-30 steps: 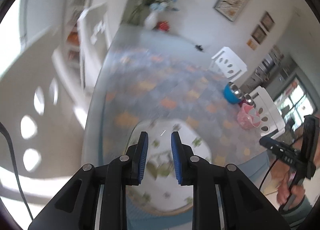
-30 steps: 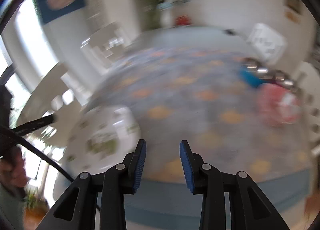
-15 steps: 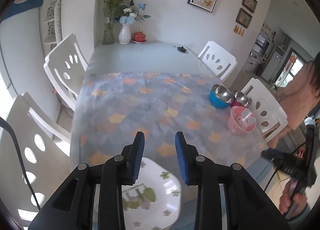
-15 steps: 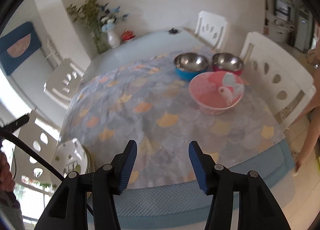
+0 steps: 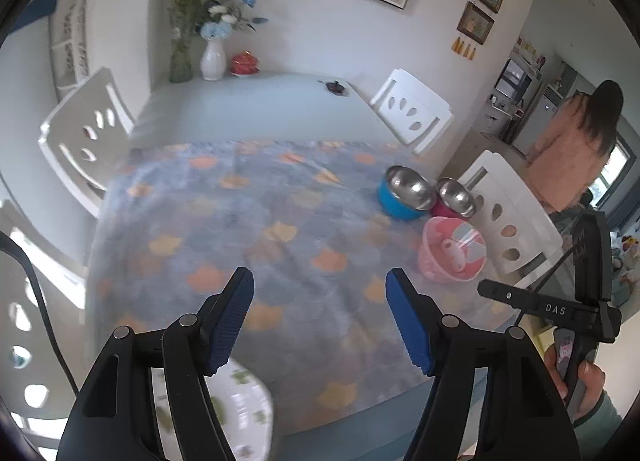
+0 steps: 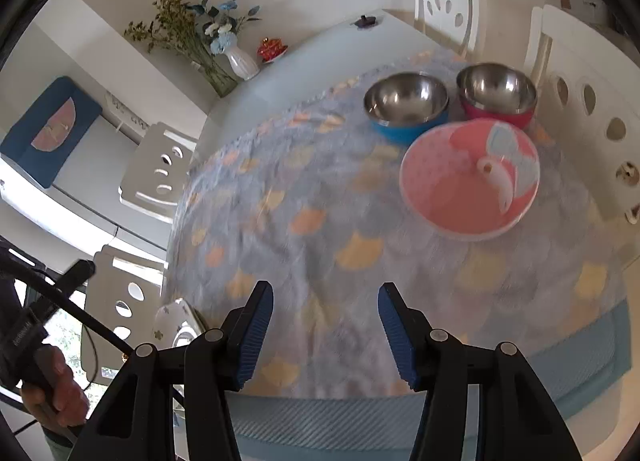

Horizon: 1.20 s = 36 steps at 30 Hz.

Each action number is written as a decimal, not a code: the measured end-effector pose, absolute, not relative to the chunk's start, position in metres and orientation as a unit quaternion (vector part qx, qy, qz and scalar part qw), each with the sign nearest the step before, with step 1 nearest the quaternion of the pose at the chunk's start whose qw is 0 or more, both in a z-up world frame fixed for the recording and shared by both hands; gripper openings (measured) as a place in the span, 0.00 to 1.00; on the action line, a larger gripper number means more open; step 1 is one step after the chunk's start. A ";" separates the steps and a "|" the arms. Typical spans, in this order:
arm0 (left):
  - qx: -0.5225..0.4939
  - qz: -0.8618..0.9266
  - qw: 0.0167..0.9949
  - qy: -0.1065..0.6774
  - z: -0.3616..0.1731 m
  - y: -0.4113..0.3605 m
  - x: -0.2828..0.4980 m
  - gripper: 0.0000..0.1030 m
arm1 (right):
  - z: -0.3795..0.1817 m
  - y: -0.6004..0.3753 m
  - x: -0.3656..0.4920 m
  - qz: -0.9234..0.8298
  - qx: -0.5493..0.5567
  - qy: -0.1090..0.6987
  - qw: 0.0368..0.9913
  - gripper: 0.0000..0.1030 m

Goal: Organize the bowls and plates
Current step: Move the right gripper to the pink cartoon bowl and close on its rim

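Blue ribbed pads line both of my tongs, and neither pair has anything between them. My left tongs [image 5: 320, 293] have just been opening and now stand wide apart over the near part of the tabletop [image 5: 256, 221], with only the patterned cloth showing in the gap. My right tongs [image 6: 326, 309] are parted somewhat less, also empty, hanging over the same cloth. Just below my left tongs, partly behind the left finger, a white plate with green leaf prints [image 5: 240, 405] lies at the near edge of the tabletop; from the right wrist view the same plate [image 6: 176, 321] shows at the near left corner. Further out on the right side sits a pink bowl [image 6: 470, 177] with a white and pale blue picture inside. Just behind it stand two steel-lined bowls side by side and close together, a blue bowl [image 6: 406, 105] to the left and a red bowl [image 6: 498, 95] to the right. At the far end of the tabletop a white vase of flowers [image 5: 212, 57] stands by the wall. White chairs [image 5: 416, 113] ring the tabletop, and a person in a peach top [image 5: 572, 149] stands off to the right.
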<state>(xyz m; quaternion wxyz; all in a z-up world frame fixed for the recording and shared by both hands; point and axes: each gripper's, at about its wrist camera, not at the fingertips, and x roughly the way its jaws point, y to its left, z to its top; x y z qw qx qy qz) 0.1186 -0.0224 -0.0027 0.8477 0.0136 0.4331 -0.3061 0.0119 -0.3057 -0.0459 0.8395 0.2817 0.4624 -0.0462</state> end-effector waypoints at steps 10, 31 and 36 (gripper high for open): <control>0.022 -0.348 0.812 0.468 -0.033 -0.124 0.131 0.65 | -0.050 -0.393 0.009 -0.079 0.304 0.459 0.831 0.65; 0.007 -0.329 0.744 0.582 -0.164 -0.286 0.148 0.39 | -0.148 -0.495 0.067 -0.139 0.261 0.537 0.790 0.60; 0.003 -0.339 0.735 0.588 -0.173 -0.296 0.151 0.21 | -0.163 -0.499 0.074 -0.122 0.267 0.544 0.786 0.34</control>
